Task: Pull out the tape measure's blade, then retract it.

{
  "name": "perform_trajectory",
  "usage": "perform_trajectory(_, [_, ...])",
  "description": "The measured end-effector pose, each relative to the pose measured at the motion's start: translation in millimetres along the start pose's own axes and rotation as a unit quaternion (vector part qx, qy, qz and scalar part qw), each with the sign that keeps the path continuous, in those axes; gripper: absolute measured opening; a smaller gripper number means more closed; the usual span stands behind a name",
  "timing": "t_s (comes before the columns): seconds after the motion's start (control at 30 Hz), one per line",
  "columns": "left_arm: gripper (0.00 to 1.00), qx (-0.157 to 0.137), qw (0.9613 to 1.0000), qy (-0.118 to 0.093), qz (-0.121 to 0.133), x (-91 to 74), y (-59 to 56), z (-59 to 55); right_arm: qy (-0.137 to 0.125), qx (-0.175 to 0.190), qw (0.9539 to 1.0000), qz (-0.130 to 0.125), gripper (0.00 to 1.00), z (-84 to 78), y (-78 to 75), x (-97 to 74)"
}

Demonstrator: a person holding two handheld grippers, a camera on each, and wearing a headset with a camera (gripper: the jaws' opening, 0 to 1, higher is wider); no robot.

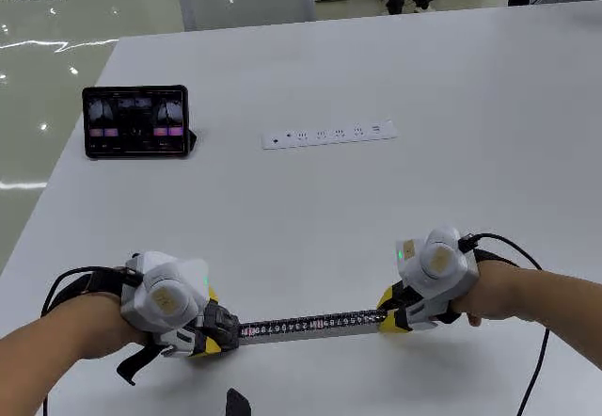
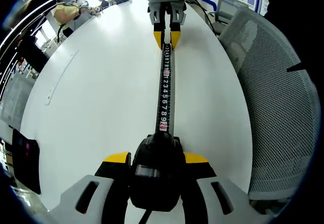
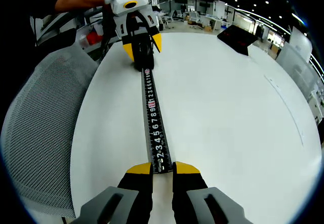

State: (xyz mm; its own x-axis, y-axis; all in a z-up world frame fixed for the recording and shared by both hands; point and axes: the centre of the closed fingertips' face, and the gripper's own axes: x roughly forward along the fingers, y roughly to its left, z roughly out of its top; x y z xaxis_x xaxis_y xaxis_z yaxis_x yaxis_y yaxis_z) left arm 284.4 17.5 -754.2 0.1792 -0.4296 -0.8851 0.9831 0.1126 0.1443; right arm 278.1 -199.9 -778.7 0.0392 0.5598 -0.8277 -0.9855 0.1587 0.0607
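Note:
The black tape measure case (image 2: 156, 168) sits between the yellow-tipped jaws of my left gripper (image 1: 214, 329), which is shut on it near the table's front edge. Its dark blade (image 1: 310, 324) with white numerals runs flat over the table to my right gripper (image 1: 388, 312), shut on the blade's end. In the right gripper view the blade (image 3: 154, 127) leads from my right gripper (image 3: 162, 169) toward the case (image 3: 143, 51) in the other gripper. In the left gripper view the blade (image 2: 165, 89) stretches away to the far gripper (image 2: 166, 37).
A white table (image 1: 376, 87) carries a black tablet (image 1: 137, 120) at the back left and a white power strip (image 1: 329, 136) in the middle. A grey mesh chair (image 2: 273, 107) stands by the table's near edge. Black cables trail from both grippers.

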Motion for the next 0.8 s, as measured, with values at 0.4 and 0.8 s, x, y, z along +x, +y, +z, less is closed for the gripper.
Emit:
perform_trajectory(0.4, [0.34, 0.001, 1.0000, -0.001, 0.000, 0.2, -0.2, 0.3, 0.000, 0.006, 1.0000, -0.003, 0.10, -6.1, -1.7, -4.9])
perform_trajectory(0.8, [0.34, 0.001, 1.0000, -0.001, 0.001, 0.4, -0.1, 0.5, -0.001, 0.011, 0.9999, -0.003, 0.10, -12.1, -2.2, -8.9])
